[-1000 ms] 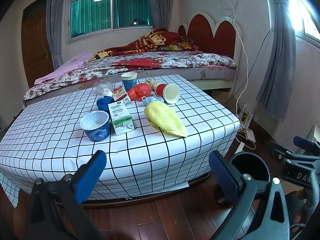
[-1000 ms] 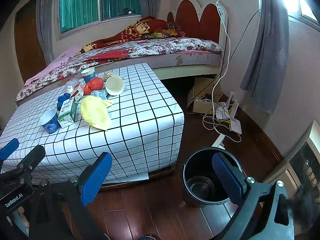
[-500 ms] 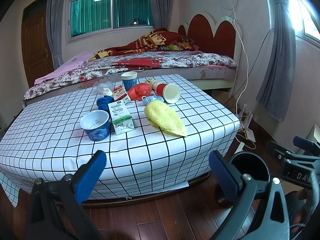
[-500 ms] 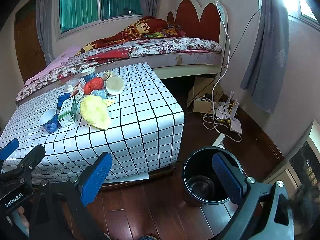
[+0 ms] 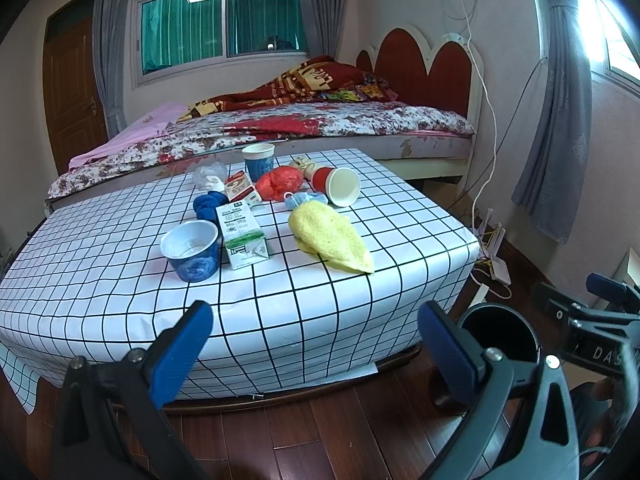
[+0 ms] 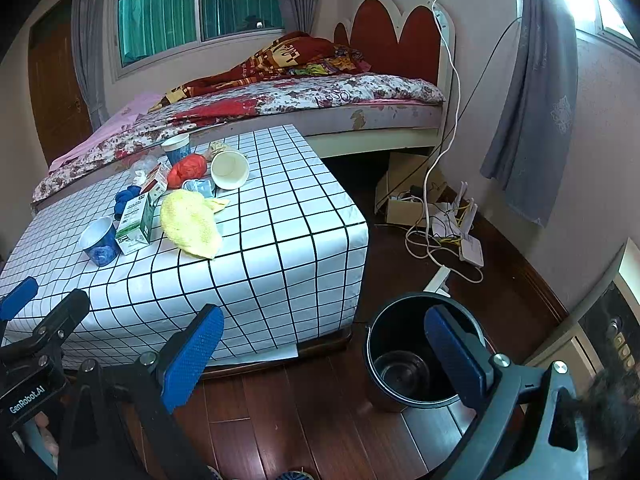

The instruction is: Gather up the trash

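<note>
Trash lies on a low table with a white grid cloth (image 5: 120,272): a blue paper cup (image 5: 192,250), a green and white carton (image 5: 242,236), a yellow cloth (image 5: 330,236), a red bag (image 5: 280,184), a tipped red cup (image 5: 338,185), a second blue cup (image 5: 259,160) and a small brown carton (image 5: 240,192). A black bin (image 6: 412,356) stands on the floor right of the table. My left gripper (image 5: 316,344) is open and empty before the table's front edge. My right gripper (image 6: 320,348) is open and empty, its right finger over the bin.
A bed (image 5: 320,124) runs behind the table. Cables, a router (image 6: 470,250) and a cardboard box (image 6: 404,184) lie on the wooden floor at the right wall. A curtain (image 6: 528,120) hangs there. A door (image 5: 68,96) is at the far left.
</note>
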The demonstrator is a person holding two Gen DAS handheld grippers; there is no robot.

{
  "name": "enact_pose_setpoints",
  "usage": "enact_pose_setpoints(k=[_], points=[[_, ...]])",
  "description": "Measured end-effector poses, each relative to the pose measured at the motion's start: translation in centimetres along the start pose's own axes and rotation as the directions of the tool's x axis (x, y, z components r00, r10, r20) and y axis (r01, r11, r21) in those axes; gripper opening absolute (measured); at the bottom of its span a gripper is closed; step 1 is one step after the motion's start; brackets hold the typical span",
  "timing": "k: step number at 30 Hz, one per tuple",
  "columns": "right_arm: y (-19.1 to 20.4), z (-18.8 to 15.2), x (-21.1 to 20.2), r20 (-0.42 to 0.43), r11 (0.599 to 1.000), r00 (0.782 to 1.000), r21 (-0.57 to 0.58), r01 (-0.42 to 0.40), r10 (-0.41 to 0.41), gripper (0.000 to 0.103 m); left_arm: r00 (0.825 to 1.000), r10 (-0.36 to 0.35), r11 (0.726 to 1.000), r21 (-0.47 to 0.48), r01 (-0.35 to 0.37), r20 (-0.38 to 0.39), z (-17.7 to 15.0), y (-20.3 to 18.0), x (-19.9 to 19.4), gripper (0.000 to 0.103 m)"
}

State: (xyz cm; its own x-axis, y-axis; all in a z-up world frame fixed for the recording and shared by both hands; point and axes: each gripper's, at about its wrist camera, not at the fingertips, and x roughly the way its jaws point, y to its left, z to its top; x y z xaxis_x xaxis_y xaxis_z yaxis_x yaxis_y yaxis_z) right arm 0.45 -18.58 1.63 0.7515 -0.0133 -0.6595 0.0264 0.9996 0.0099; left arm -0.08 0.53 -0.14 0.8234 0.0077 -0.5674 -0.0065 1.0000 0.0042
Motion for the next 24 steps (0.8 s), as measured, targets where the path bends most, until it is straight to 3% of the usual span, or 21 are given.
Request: enact_pose_setpoints(k=[18,24], points=[[0.4,-0.1,0.2,0.004,1.000,1.000,-0.028,0.005,-0.005,0.102,1.000,0.018,1.000,-0.008,-0.018,-0.010,0.4,0.6,0.6,0.102],[1.4,1.1,1.2,0.029,0.997,0.998,-0.046,-0.058,0.059,0.102,0.998,0.055,0.998,-0.040,-0.056,-0.035,0.6,2.9,2.5,0.102]])
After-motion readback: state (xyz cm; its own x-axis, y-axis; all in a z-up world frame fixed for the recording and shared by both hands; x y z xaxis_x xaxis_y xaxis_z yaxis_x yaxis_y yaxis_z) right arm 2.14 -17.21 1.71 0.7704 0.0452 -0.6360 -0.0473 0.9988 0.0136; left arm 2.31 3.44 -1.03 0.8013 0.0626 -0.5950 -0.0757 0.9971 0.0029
